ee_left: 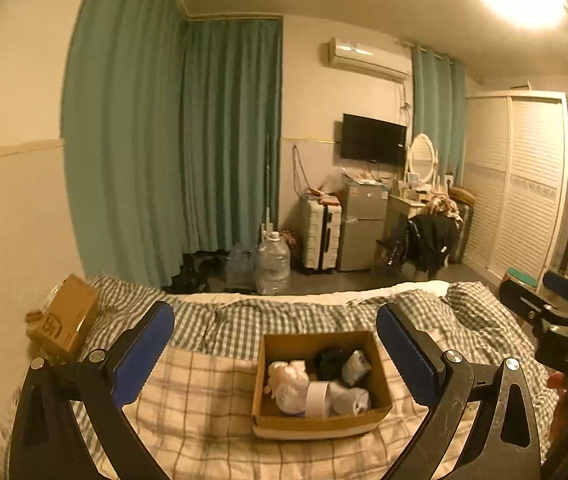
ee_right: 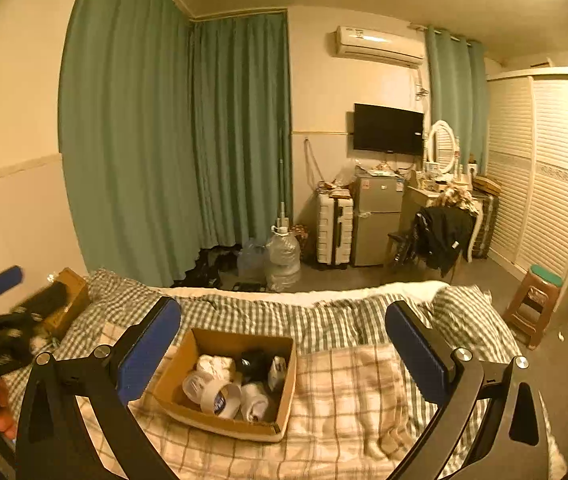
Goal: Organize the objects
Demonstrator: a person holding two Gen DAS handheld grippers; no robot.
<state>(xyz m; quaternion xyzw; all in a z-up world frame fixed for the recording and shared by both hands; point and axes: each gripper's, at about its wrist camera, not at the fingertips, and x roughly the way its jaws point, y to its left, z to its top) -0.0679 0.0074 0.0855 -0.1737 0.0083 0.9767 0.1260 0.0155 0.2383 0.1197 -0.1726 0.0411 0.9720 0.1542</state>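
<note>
Open bedding [ee_left: 204, 400] around cardboard box [ee_left: 320, 426]

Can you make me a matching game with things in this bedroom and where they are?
Things:
1. open brown cardboard box
2. black flat television
3. big clear plastic water jug
4. white ribbed suitcase

Places:
A. on the floor by the green curtain
B. on the checked blanket
C. beside the small grey fridge
D. on the wall

Pairs: 1-B, 2-D, 3-A, 4-C

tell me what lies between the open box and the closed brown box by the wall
Only rumpled checked bedding lies between the open cardboard box and the closed brown box; the left wrist view shows it.
</note>
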